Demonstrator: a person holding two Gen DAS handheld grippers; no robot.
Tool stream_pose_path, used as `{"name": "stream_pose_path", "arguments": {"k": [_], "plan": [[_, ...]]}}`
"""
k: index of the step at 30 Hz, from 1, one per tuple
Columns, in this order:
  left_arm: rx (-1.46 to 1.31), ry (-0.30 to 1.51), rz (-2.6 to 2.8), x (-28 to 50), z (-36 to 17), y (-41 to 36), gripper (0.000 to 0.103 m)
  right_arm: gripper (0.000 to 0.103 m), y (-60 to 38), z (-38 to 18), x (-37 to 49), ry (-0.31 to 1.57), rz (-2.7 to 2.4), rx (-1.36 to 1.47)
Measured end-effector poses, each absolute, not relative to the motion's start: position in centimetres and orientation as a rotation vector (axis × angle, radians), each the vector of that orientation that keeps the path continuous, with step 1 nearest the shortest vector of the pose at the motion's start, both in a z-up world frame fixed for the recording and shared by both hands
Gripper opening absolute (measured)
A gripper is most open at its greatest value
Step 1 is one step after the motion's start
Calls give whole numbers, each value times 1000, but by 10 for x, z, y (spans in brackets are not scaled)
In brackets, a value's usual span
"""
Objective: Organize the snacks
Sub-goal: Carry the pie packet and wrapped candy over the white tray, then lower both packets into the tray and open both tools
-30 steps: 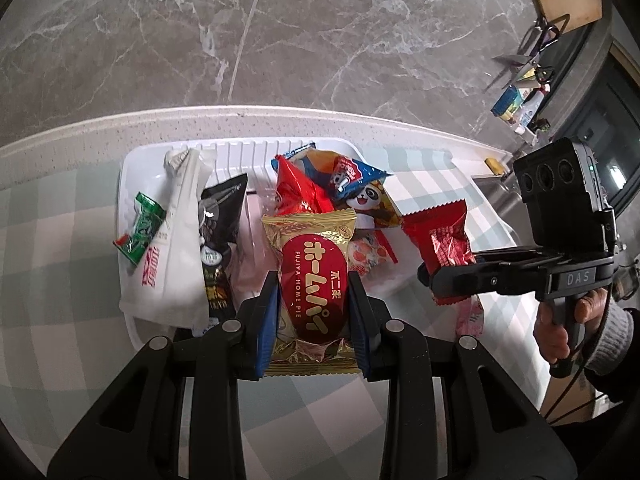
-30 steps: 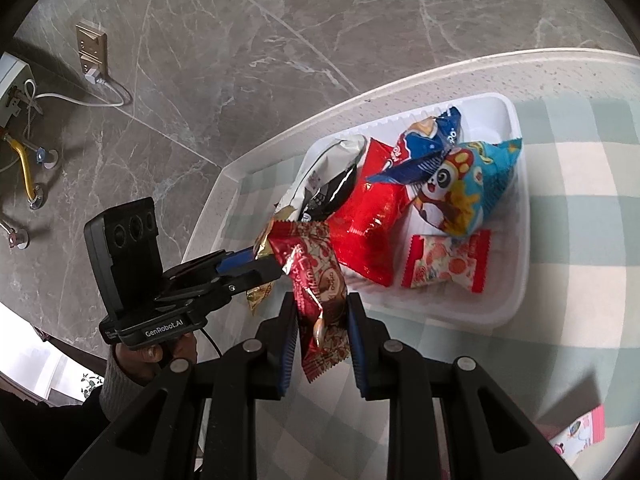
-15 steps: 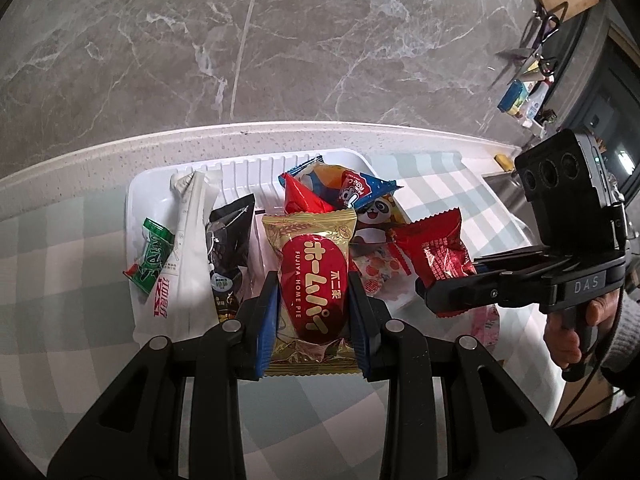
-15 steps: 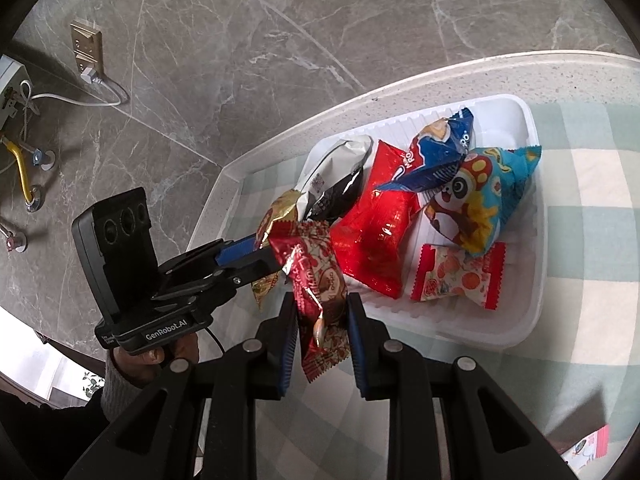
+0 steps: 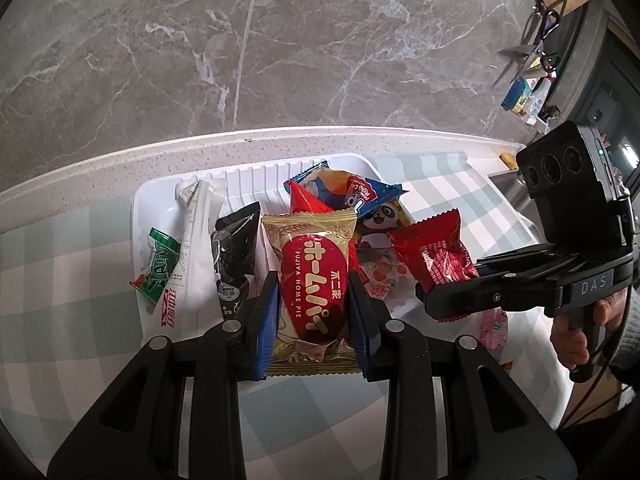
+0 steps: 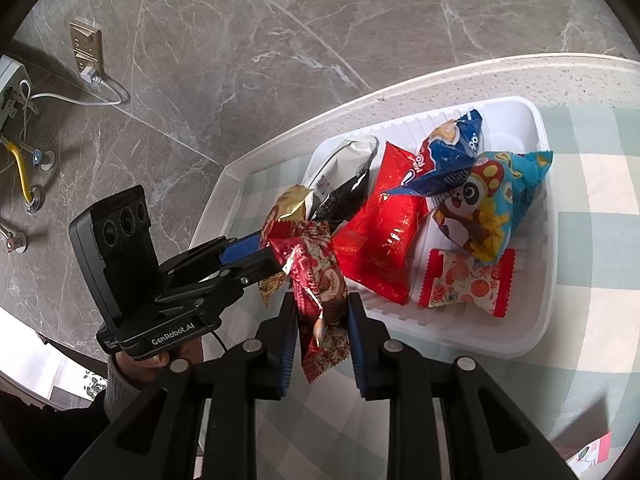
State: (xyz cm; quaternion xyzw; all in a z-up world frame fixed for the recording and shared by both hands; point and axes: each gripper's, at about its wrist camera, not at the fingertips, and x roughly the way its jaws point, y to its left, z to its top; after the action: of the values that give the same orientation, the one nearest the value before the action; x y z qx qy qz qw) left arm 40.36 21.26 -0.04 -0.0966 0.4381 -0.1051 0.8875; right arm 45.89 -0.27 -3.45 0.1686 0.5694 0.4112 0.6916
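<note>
A white tray on the checked cloth holds several snack packets. My left gripper is shut on a gold and red Home Pie packet, held over the tray's near edge. My right gripper is shut on a crinkled red packet, just off the tray's corner. In the left wrist view, the right gripper and its red packet appear at the tray's right side. In the right wrist view, the left gripper holds the gold packet beside mine.
In the tray lie a panda bag, a red bag, a blue packet, an orange-print candy packet, a black packet, a long white packet and a green packet. A pink packet lies on the cloth. The marble wall stands close behind.
The right gripper has edged a little closer to the tray with its red packet. The left gripper keeps its place. Both grips are the same.
</note>
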Motion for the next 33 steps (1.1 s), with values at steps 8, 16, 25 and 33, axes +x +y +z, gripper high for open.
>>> {"name": "stream_pose_path", "arguments": {"k": [8, 16, 25, 33], "plan": [[-192, 904, -215, 404, 1, 213, 29, 26, -1, -34, 460, 1271, 922, 376], [-190, 900, -209, 406, 1, 215, 29, 26, 3, -33, 463, 1270, 922, 378], [-198, 896, -202, 407, 0, 218, 29, 26, 13, -27, 474, 1254, 929, 372], [-211, 894, -198, 409, -2, 219, 29, 26, 30, -15, 496, 1216, 933, 347]]}}
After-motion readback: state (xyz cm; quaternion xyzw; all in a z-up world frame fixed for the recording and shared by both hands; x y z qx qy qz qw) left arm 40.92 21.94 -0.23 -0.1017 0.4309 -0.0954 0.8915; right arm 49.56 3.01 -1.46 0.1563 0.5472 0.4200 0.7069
